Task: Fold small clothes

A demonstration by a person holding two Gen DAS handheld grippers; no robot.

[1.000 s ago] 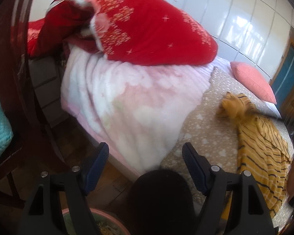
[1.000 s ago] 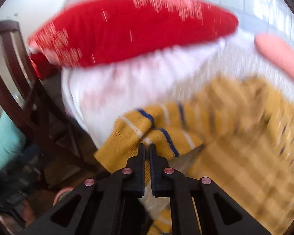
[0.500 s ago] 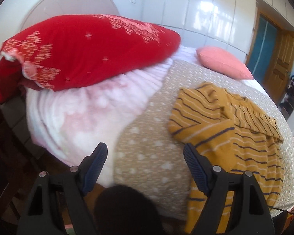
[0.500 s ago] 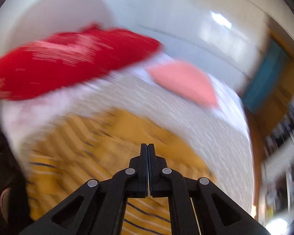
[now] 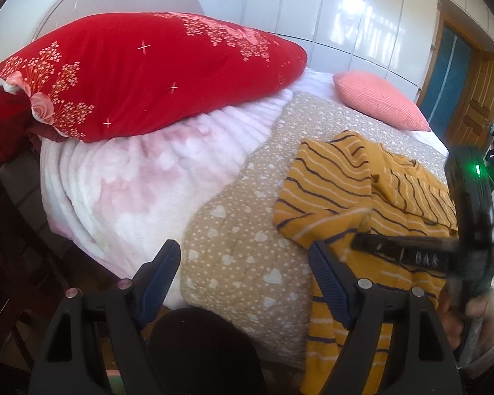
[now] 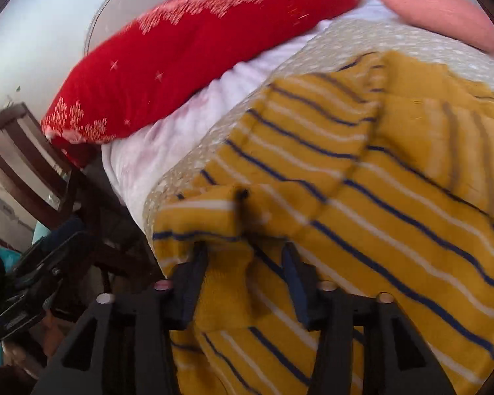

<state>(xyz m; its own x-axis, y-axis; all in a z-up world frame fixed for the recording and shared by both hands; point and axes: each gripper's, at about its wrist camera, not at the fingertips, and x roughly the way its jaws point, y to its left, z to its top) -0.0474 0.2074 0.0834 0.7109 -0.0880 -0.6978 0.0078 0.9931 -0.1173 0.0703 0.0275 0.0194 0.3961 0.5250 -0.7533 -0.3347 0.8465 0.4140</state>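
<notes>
A mustard-yellow garment with navy and white stripes point(image 5: 355, 194) lies crumpled on the beige heart-print bedspread point(image 5: 243, 247), partly hanging over the bed's near edge. My left gripper point(image 5: 245, 260) is open and empty, above the bedspread just left of the garment. My right gripper point(image 6: 245, 260) is open, its fingers apart over a fold of the garment point(image 6: 362, 204) near the bed edge. The right gripper also shows in the left wrist view point(image 5: 362, 243), over the garment.
A large red floral pillow point(image 5: 148, 72) rests on a pink-white fleece blanket point(image 5: 138, 184) at the bed's left. A salmon pillow point(image 5: 378, 102) lies at the far side. A dark wooden chair point(image 6: 26, 171) stands left of the bed. White wardrobe and wooden door point(image 5: 480, 98) behind.
My right gripper was shut on the garment, swung it onto the bed and has opened, letting it go. My left gripper swung right toward the bed and stayed open.
</notes>
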